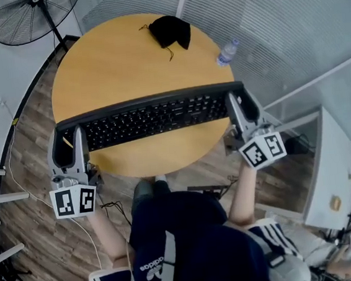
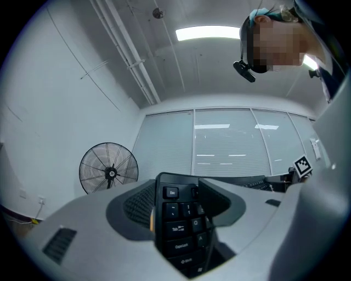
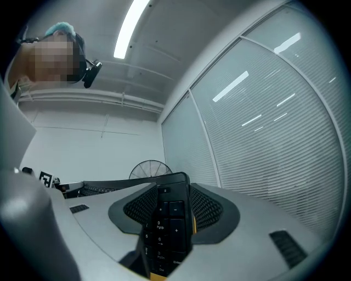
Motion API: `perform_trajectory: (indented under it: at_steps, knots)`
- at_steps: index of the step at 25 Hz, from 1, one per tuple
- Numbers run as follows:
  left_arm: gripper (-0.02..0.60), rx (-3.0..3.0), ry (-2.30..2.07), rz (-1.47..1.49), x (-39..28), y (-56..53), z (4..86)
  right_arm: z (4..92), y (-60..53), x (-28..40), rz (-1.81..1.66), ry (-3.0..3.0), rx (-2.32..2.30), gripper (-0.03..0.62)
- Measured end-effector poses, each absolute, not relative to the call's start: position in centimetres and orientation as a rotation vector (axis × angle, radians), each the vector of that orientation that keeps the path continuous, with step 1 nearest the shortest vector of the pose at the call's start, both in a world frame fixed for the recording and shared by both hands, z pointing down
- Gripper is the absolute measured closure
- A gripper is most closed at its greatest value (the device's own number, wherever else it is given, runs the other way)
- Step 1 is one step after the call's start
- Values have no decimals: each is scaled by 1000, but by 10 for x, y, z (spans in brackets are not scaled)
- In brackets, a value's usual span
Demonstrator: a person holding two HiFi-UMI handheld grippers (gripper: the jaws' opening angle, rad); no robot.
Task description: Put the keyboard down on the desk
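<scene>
Pinched at both ends by the left gripper [image 1: 70, 136] and right gripper [image 1: 236, 104], the black keyboard [image 1: 154, 117] could be tipped off the round desk [image 1: 111, 62] at its 6 o'clock edge if released unevenly.

Black keyboard [image 1: 154, 117], ochre-yellow desk [image 1: 112, 68], black pouch [image 1: 170, 30], grey-brown plank-patterned floor [image 1: 30, 152], and black fan [image 1: 31, 18].

Clamped left tool [image 1: 78, 142] on the left end of the keyboard [image 1: 154, 117], right tool [image 1: 235, 107] on its right end, both forearms [image 1: 242, 192] stretched forward.
</scene>
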State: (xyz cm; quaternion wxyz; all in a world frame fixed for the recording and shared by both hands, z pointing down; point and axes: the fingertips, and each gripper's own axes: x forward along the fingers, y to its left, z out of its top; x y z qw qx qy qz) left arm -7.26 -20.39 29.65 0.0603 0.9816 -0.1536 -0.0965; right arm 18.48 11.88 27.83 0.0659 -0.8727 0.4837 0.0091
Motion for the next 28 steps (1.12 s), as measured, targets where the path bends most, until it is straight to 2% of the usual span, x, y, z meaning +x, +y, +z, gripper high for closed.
perform_trajectory:
  at_steps: [28]
  knots:
    - [334,2999,-256,-285,-15,-242,279,268,116,188,58,1228,-2731,422]
